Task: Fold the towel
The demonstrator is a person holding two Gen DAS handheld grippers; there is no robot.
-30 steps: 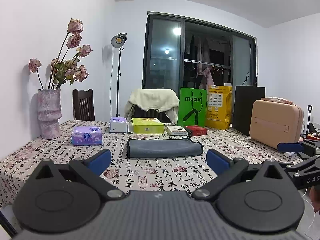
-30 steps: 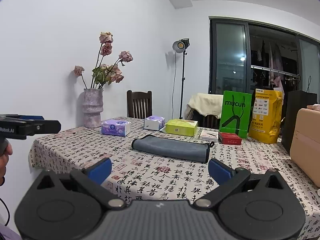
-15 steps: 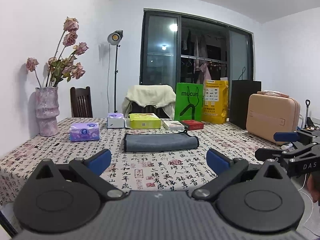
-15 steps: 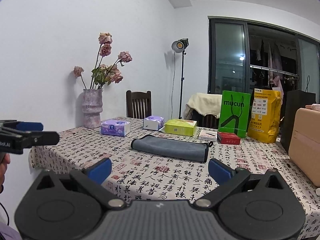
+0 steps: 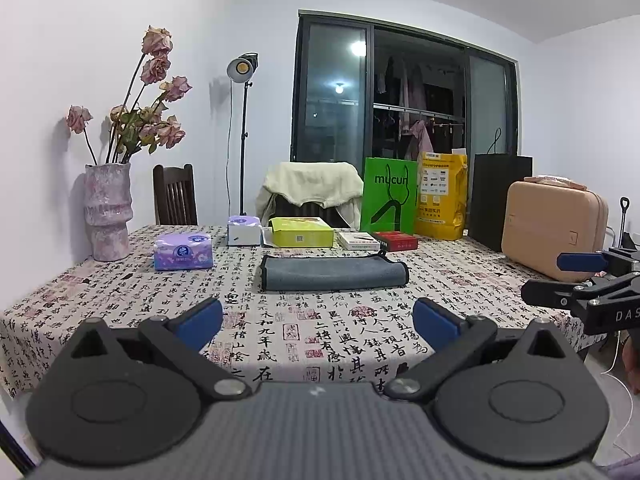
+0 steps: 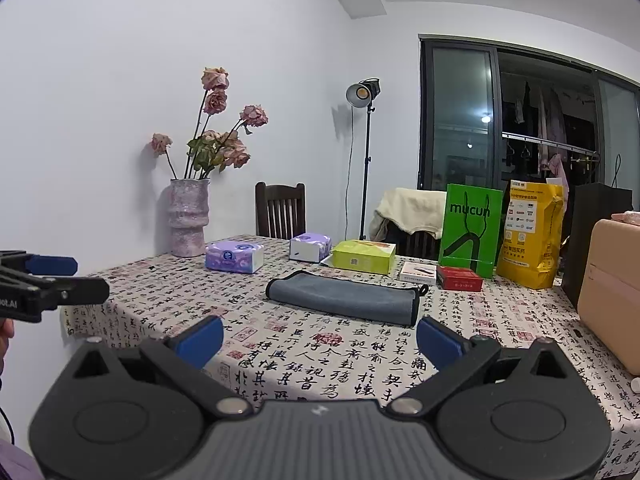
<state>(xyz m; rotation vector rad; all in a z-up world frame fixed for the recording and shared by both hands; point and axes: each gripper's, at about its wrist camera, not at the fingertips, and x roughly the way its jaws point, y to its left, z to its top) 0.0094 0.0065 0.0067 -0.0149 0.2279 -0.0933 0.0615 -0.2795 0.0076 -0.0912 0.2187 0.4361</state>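
Both hand-held grippers, left (image 5: 318, 320) and right (image 6: 320, 338), have pulled back spread and empty; the towel (image 5: 333, 273) lies folded on the worktop (image 5: 120, 292).

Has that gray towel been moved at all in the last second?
No. The towel lies in the same spot on the table, just in front of the green box; only the cameras shifted.

The towel (image 5: 333, 276) lies mid-table (image 5: 120, 296), with the boxes (image 5: 301, 232) behind it, the vase (image 5: 106, 210) far left and the suitcase (image 5: 554, 230) right.
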